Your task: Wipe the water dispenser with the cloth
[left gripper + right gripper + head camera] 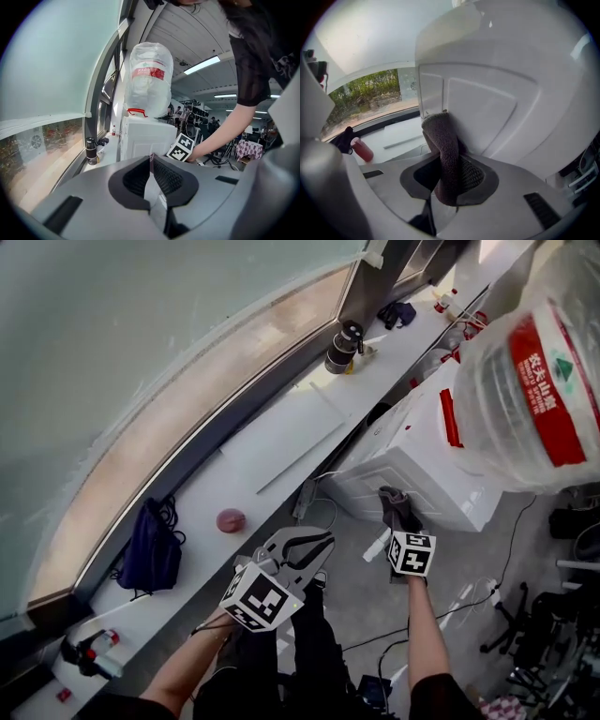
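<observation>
two grippers show in the head view. the right gripper (395, 502) is out ahead at the near left corner of the water dispenser (417, 465), a white box standing on the floor just right of the long white window sill (272, 442). in the right gripper view its jaws are clamped on the cloth (442, 154), a dark grey-brown towel folded into a thick strip that sticks up from between the pads, and the cloth's far end is pressed against the dispenser's white side panel (487, 108). the head view shows the same cloth (397, 508) as a dark wad at the gripper's tip, touching the dispenser's side low down. a large clear water bottle (525, 381) with a red label sits upside down on top of the dispenser, beside a red handle (451, 418). the left gripper (321, 542) is held nearer and to the left, apart from the dispenser; in the left gripper view its jaws (151, 161) are closed together with nothing between them, and beyond them stand the dispenser (145, 136), the bottle (149, 79) and the right gripper's marker cube (181, 146). on the sill lie a dark blue bag (150, 549) at the near left, a small pinkish round thing (231, 519) and, farther along, a black flask (343, 345). a red bottle (362, 150) lies on the sill in the right gripper view.
</observation>
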A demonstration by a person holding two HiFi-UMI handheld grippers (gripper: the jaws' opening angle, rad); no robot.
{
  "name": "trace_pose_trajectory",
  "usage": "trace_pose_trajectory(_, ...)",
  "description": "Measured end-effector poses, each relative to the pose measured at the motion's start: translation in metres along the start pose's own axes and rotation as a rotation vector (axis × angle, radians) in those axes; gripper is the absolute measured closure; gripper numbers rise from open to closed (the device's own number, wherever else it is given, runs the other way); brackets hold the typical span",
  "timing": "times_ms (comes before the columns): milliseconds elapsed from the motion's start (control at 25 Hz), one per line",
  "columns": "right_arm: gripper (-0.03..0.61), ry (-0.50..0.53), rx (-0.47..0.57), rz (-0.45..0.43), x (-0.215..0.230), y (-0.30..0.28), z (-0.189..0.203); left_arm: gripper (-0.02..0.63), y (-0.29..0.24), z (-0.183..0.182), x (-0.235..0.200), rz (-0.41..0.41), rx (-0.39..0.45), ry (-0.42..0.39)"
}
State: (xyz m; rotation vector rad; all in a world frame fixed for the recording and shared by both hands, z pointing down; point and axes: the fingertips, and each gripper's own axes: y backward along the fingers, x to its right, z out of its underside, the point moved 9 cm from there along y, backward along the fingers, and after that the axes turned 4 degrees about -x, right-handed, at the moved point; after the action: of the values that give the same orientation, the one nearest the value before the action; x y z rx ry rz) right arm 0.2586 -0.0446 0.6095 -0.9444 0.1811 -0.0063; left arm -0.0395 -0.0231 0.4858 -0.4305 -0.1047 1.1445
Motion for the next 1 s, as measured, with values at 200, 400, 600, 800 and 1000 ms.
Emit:
trace_pose_trajectory(200,0.479,-0.046,-0.057,-0.006,-0.009,-0.043,0.022,0.583,-0.002,0.021,0.003,-0.01,-0.03,0.004)
trace_pose_trajectory(400,0.479,-0.036,-0.125,-0.016,-0.019,-0.089,0.039,0.583,-0.006,0.04,-0.003,-0.043,-0.048,0.013)
trace_pose_trajectory(600,0.479,-0.005,-0.205,-0.022,-0.027,-0.132,0.061,0.583,-0.012,0.054,-0.009,-0.073,-0.049,0.029)
trace_pose_trajectory(800,0.479,0.026,-0.275,-0.01,-0.033,-0.162,0.076,0.583,-0.018,0.071,-0.01,-0.08,-0.049,0.049)
trace_pose_trajectory(1000,0.479,0.023,-0.32,-0.003,-0.037,-0.174,0.082,0.583,-0.022,0.086,-0.009,-0.088,-0.077,0.059)
